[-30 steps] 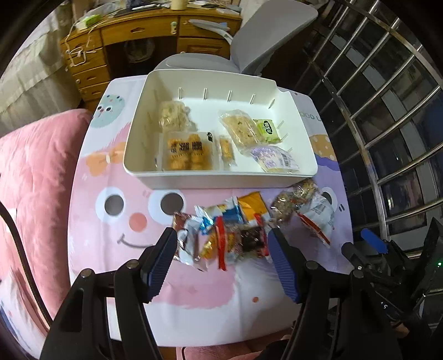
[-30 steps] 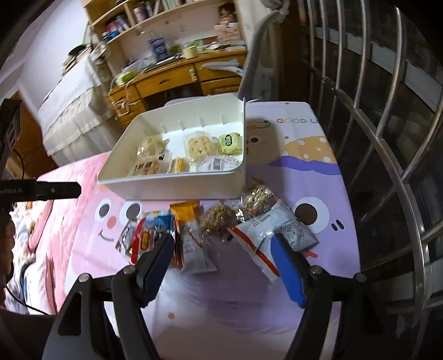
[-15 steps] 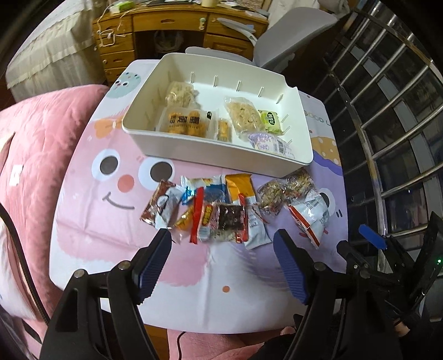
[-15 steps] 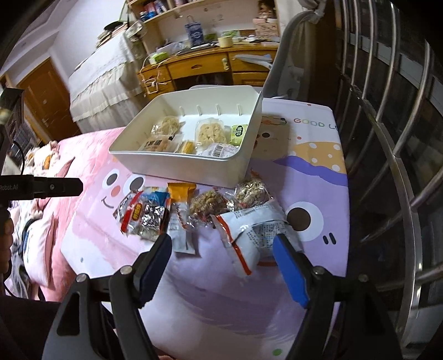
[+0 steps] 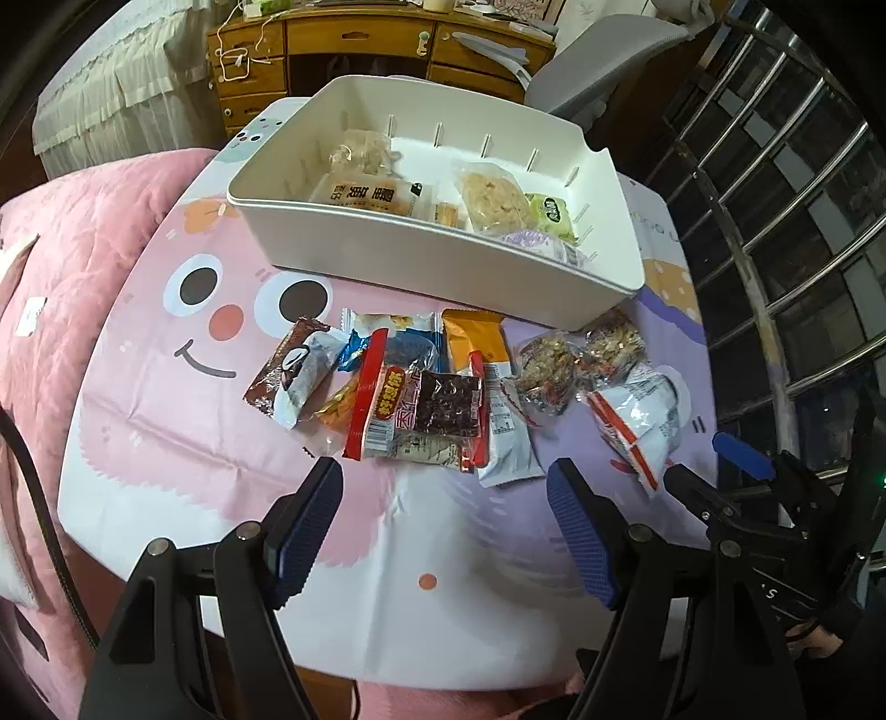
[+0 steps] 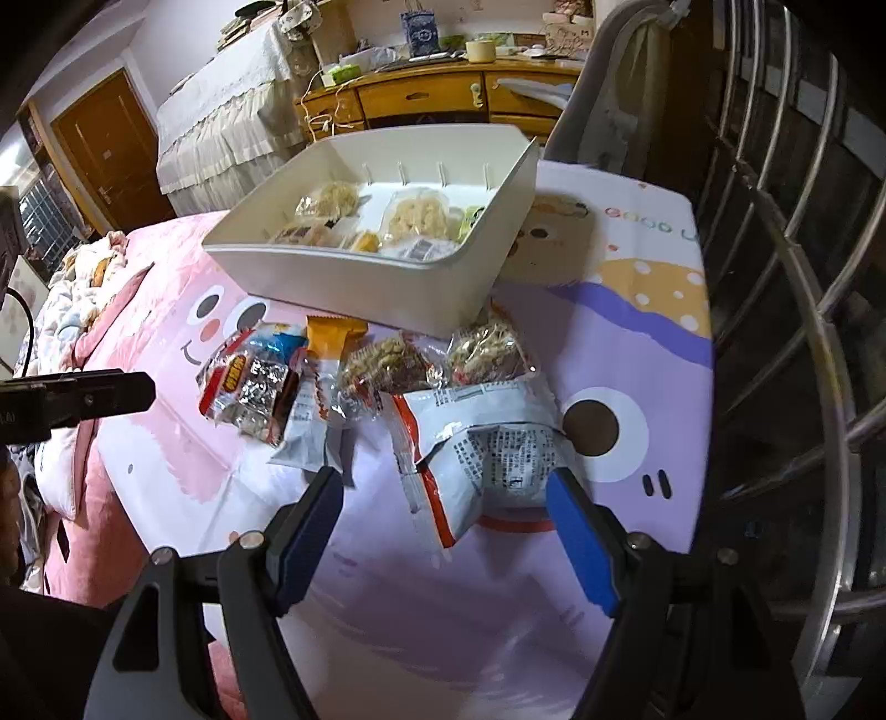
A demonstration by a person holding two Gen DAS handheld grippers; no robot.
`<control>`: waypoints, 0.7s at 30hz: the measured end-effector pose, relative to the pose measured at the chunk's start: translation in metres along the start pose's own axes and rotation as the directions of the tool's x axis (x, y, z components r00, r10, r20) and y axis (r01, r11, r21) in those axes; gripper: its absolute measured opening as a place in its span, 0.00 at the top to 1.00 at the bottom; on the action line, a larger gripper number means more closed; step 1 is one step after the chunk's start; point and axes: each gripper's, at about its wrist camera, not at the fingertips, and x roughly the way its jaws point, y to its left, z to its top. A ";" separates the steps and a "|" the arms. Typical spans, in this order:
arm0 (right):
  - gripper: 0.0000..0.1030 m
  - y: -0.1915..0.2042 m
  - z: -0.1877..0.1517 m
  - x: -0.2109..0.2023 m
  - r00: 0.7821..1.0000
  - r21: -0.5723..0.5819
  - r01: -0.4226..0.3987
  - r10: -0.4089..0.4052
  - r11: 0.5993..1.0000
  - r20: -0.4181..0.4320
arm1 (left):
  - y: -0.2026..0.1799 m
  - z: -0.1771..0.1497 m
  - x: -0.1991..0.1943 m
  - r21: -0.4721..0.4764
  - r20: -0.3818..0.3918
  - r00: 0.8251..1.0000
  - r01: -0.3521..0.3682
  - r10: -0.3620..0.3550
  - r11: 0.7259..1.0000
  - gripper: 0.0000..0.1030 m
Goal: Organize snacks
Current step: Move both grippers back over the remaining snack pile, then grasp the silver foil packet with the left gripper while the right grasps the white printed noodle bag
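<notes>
A white bin (image 5: 443, 266) (image 6: 354, 282) holds several wrapped snacks. In front of it a row of loose packets lies on the cartoon tablecloth: a brown-white packet (image 5: 293, 376), a red-and-dark packet (image 5: 421, 410) (image 6: 243, 387), an orange packet (image 5: 476, 343) (image 6: 329, 338), two clear nut packets (image 5: 554, 371) (image 6: 387, 365) and a white-red bag (image 5: 637, 421) (image 6: 487, 443). My left gripper (image 5: 446, 498) is open and empty, just short of the red-and-dark packet. My right gripper (image 6: 446, 504) is open, with the near end of the white-red bag between its fingers.
A pink quilt (image 5: 61, 266) lies left of the table. A metal window grille (image 6: 803, 277) runs along the right. A grey chair (image 5: 598, 61) and a wooden desk (image 5: 354, 44) stand behind the bin. The right gripper's body shows in the left wrist view (image 5: 775, 498).
Both grippers have pulled back and dropped lower toward the near table edge. The right gripper now frames the white-red bag. Both stayed open; no packet moved.
</notes>
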 end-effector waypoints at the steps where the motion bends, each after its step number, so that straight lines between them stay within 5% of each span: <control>1: 0.26 -0.001 -0.001 0.004 1.000 -0.003 -0.002 0.002 1.000 -0.006 | -0.001 -0.001 0.005 0.002 0.003 1.000 -0.005 0.005 1.000 0.27; 13: 0.26 0.000 -0.004 0.033 0.989 -0.141 0.130 -0.120 0.981 0.081 | -0.010 0.004 0.058 0.000 -0.008 0.997 -0.083 0.083 0.997 0.27; 21: 0.24 0.011 -0.001 0.050 0.981 -0.247 0.167 -0.137 0.955 0.134 | -0.021 0.007 0.084 0.088 0.031 0.988 -0.156 0.154 0.984 0.27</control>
